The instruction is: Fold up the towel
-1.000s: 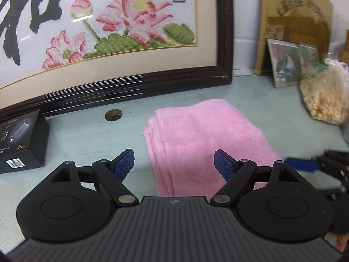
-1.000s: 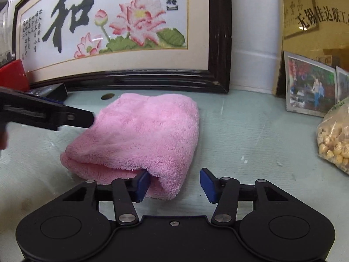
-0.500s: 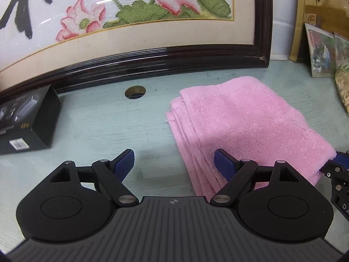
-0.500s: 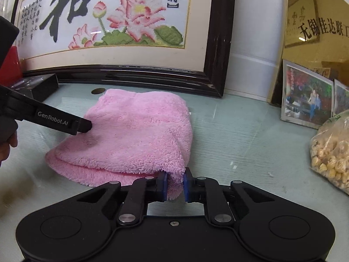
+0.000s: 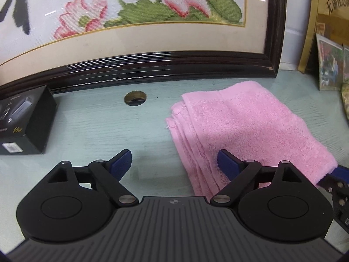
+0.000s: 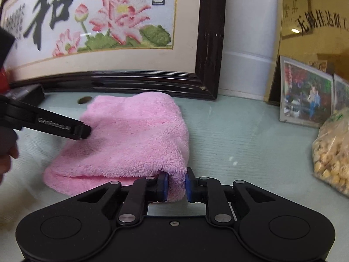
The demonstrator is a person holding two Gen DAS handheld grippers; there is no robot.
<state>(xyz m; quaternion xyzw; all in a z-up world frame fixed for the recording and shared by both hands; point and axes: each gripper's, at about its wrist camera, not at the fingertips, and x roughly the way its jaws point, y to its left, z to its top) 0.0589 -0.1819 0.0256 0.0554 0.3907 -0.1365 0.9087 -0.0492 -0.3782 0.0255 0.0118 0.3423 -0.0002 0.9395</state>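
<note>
Two views are noted, left wrist first. The left tongs are seen spread wide, nothing clamped; one blue pad hangs over bare bench, the other over the near left edge of the pink towel. The towel is laid folded on the bench, ahead and to the right of these tongs, its stacked layers showing along the edge nearest them. A black box is seen far left of the tongs, and a round hole in the bench ahead of them, just left of the towel. A framed lotus embroidery is propped behind everything. The tip of the right tongs is caught at the towel's near right corner.

Right wrist view. The right tongs are seen with the towel's near right corner between the blue pads; the jaws are easing open, yet the plush is still pinched at both pads. The rest of the towel is spread ahead and to the left. One finger of the left tongs is seen over the towel's left side; contact cannot be judged. A bag of yellow kernels and a leaning photo are noted to the right.
</note>
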